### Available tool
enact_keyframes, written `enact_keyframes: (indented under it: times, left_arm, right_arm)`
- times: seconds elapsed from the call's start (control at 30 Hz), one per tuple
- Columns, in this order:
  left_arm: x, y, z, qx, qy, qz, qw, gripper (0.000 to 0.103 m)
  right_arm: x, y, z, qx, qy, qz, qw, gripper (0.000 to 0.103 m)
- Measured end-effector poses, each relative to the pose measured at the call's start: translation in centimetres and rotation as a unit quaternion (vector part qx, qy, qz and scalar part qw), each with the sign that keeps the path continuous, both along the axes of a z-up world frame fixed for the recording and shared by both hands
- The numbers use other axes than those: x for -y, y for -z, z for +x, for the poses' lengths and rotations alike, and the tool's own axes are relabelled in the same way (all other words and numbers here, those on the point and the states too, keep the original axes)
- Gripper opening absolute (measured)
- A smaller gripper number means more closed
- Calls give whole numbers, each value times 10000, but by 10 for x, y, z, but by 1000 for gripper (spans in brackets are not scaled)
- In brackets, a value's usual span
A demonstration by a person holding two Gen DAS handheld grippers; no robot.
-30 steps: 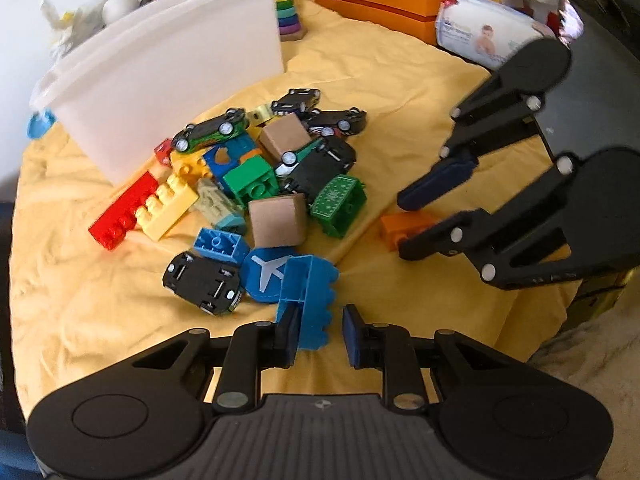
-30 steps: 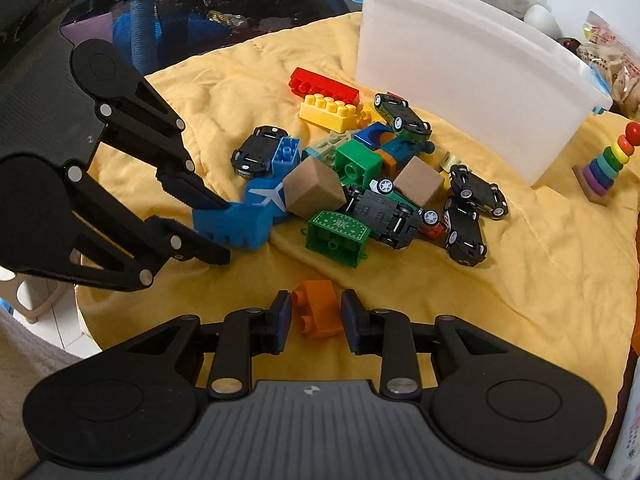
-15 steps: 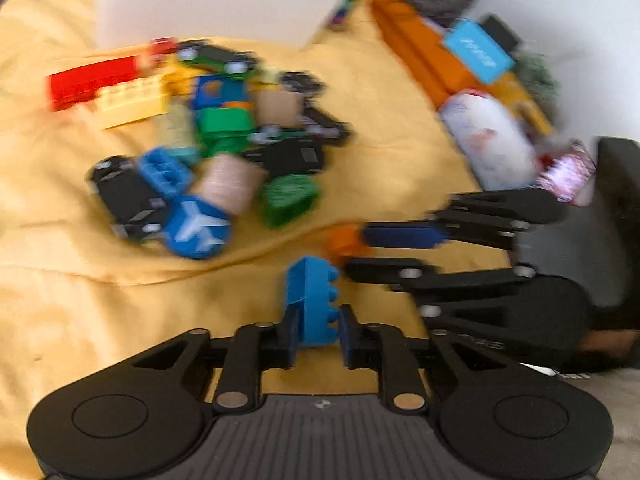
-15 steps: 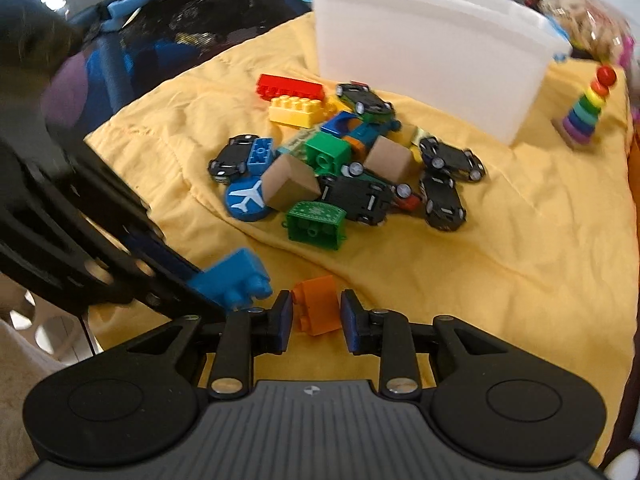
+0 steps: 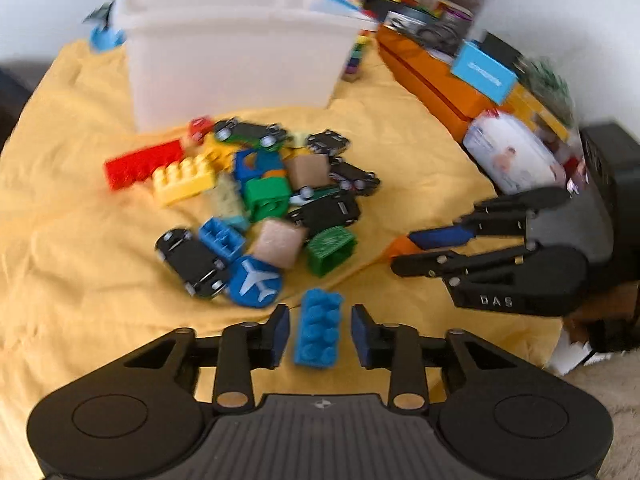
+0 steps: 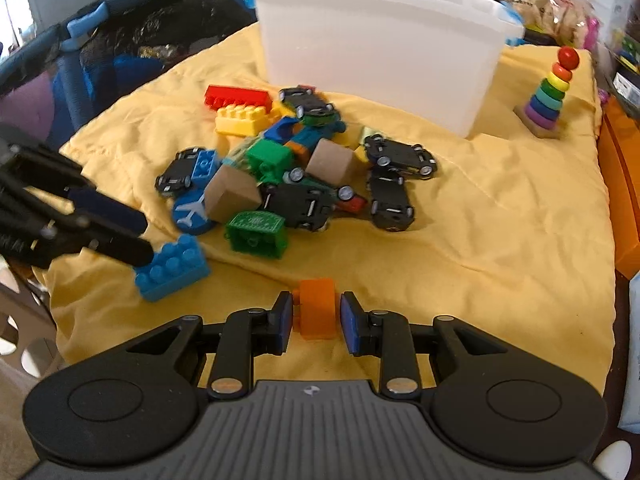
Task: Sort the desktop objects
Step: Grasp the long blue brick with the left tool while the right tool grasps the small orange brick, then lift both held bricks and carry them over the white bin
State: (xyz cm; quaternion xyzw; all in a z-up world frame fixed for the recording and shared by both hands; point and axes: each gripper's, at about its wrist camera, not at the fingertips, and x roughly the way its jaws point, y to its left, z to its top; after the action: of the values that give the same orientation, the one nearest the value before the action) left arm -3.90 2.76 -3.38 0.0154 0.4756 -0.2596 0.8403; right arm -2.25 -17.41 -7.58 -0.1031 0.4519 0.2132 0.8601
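Left gripper (image 5: 319, 332): jaws apart, pads clear of the blue brick (image 5: 319, 328) lying between them on the yellow cloth (image 5: 80, 280), near the toy pile. Right gripper (image 6: 313, 322): jaws parted around the orange brick (image 6: 316, 313), left pad close against it, right pad showing a gap. White bin (image 6: 380, 48) stands at the far side, beyond the pile.

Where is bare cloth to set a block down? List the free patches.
Widest bare cloth lies right of the black cars, near the ring stacker. Another patch sits left of the red brick. Crowded: the toy pile before the white bin.
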Motion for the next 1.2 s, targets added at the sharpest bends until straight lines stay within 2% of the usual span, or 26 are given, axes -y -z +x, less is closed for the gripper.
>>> enact_keyframes:
  times: [0.07, 0.17, 0.27, 0.37, 0.5, 0.57, 0.6, 0.67, 0.73, 0.83, 0.93, 1.0, 1.1, 1.2]
  left_arm:
    - [12, 3, -2, 126, 116, 298, 9994, 42]
    - [21, 11, 1, 39, 153, 434, 9989, 42]
    - [24, 11, 3, 112, 114, 563, 9983, 42]
    - [25, 14, 4, 63, 153, 570, 9982, 42]
    - [32, 21, 3, 8, 268, 644, 9976, 42]
    - [35, 25, 4, -16, 323, 721, 9969, 40]
    - [36, 28, 5, -38, 311, 764, 9966, 38]
    - [36, 31, 5, -77, 303, 764, 9966, 37]
    - [34, 31, 5, -51, 254, 792, 9965, 28]
    - [29, 28, 7, -113, 189, 629, 9978, 28]
    - [28, 29, 8, -161, 164, 592, 9980, 28]
    - [26, 31, 10, -230, 156, 546, 9981, 28]
    - [24, 25, 10, -160, 153, 501, 9985, 28]
    - [17, 9, 13, -15, 1, 286, 9996, 28]
  right_arm:
    - [2, -3, -1, 26, -42, 15, 10000, 31]
    - [-4, -10, -12, 379, -290, -277, 9985, 37]
    - [-14, -12, -21, 649, -552, -549, 9949, 36]
    - [-22, -8, -24, 667, -784, -721, 9921, 30]
    - [-25, 6, -17, 598, -691, -1033, 9904, 30]
    - [-22, 9, -13, 577, -624, -1032, 9910, 19]
    - [-21, 10, -11, 545, -564, -1046, 9914, 17]
    - [-15, 14, -7, 392, -416, -932, 9940, 18]
    - [-12, 14, -7, 365, -349, -804, 9955, 17]
    - [-10, 10, -6, 220, -311, -707, 9968, 17]
    - [-7, -3, -6, 130, -249, -346, 9990, 17]
    - [-8, -1, -6, 178, -263, -432, 9986, 17]
    - [-6, 11, -5, -4, -206, -406, 9990, 17]
    - [-5, 3, -4, 88, -206, -369, 9991, 17]
